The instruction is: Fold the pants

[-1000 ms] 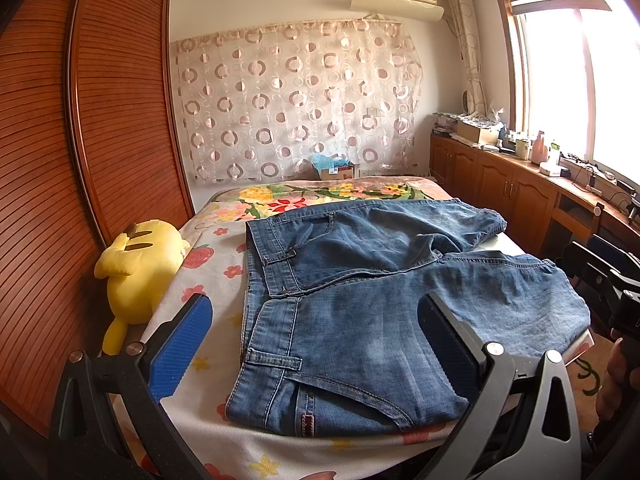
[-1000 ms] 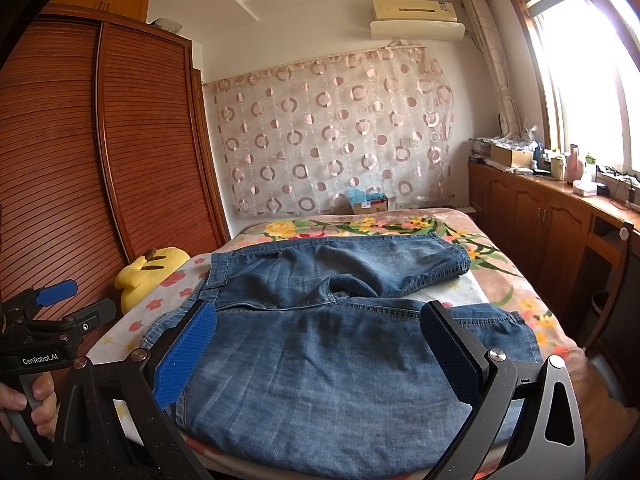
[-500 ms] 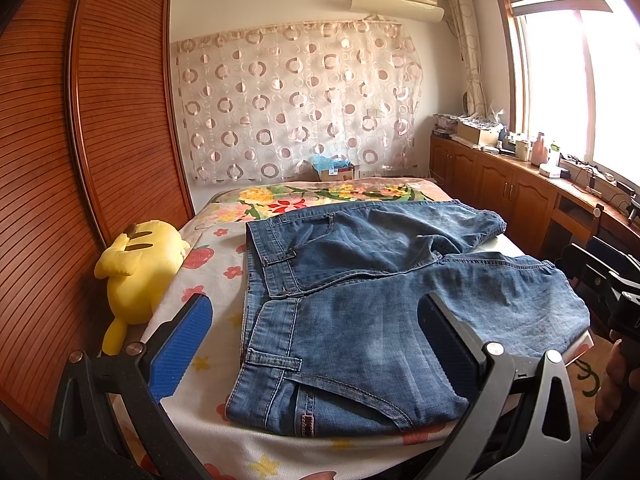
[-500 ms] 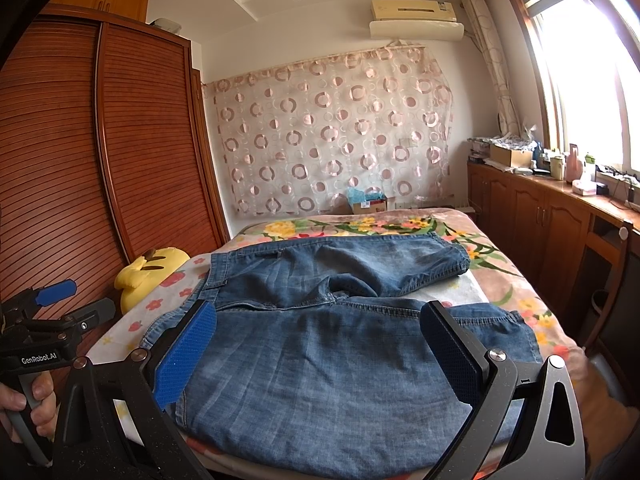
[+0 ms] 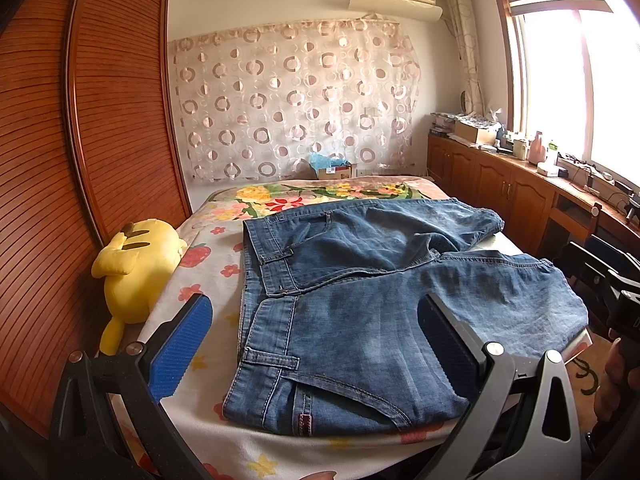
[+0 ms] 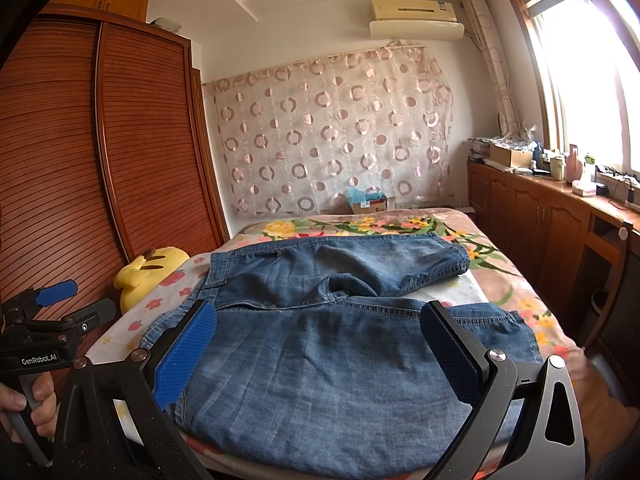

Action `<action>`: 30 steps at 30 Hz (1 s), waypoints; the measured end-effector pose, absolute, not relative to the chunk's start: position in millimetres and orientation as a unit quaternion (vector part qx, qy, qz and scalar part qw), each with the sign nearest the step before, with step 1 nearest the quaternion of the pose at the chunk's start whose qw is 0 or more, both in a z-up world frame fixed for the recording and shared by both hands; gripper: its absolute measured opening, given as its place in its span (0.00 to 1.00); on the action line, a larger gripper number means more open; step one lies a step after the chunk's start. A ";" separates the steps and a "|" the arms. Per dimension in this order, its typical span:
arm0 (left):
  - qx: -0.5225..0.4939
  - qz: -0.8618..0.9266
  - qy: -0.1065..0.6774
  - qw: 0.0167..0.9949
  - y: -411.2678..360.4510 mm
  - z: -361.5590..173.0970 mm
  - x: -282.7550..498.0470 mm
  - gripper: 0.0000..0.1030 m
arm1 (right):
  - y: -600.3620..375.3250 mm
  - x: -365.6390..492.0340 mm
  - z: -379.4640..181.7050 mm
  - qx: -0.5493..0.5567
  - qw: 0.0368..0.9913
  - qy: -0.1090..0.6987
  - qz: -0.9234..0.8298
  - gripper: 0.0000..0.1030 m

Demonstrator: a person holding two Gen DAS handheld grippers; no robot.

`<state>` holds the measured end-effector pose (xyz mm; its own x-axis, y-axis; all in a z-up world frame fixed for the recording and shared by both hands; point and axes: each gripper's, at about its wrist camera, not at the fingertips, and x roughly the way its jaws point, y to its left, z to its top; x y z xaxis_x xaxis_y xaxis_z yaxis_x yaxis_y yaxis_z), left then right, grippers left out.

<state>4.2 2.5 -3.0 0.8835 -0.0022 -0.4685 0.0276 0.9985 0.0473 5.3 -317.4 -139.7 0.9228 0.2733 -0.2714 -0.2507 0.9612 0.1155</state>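
The left tool (image 5: 316, 344) is held level above the near edge of the bed (image 5: 208, 436), its two blue-padded fingers (image 5: 180, 348) spread wide and released, clasping nothing. It looks across the waistband end of the pants (image 5: 360, 312). The right tool (image 6: 320, 352) hangs in the same pose further along, over the nearer leg, its fingers (image 6: 186, 354) likewise parted and empty. In the right wrist view a hand (image 6: 30, 404) grips the handle of the left tool at the lower left; in the left wrist view part of another hand (image 5: 616, 380) shows at the right edge.

The pants, blue denim, lie spread flat on the floral bedspread, waistband toward the wardrobe side, the two legs reaching toward the window side. The nearer leg runs along the near edge of the bed; the farther leg lies behind it, with a gap of sheet showing between their ends.

A yellow plush toy (image 5: 136, 264) lies at the bed's left edge, beside the wooden wardrobe (image 5: 60, 160), apart from the pants. A cardboard box (image 5: 334, 168) sits past the far end of the bed, in front of a circle-patterned curtain (image 5: 296, 100). A cluttered wooden table (image 5: 520, 184) runs under the window.
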 end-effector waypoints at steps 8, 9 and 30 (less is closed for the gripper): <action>0.028 -0.006 0.272 0.962 12.4 -16.2 14.6 1.00 | -321.4 9.1 -143.8 0.035 0.978 0.159 0.132 0.99; 0.028 -0.006 0.275 0.961 12.3 -19.3 15.9 1.00 | -322.1 9.7 -144.1 0.034 0.978 0.161 0.131 0.99; 0.018 -0.033 0.326 0.945 39.9 -53.5 38.7 1.00 | -367.5 21.0 -141.0 0.003 0.975 0.210 0.078 0.96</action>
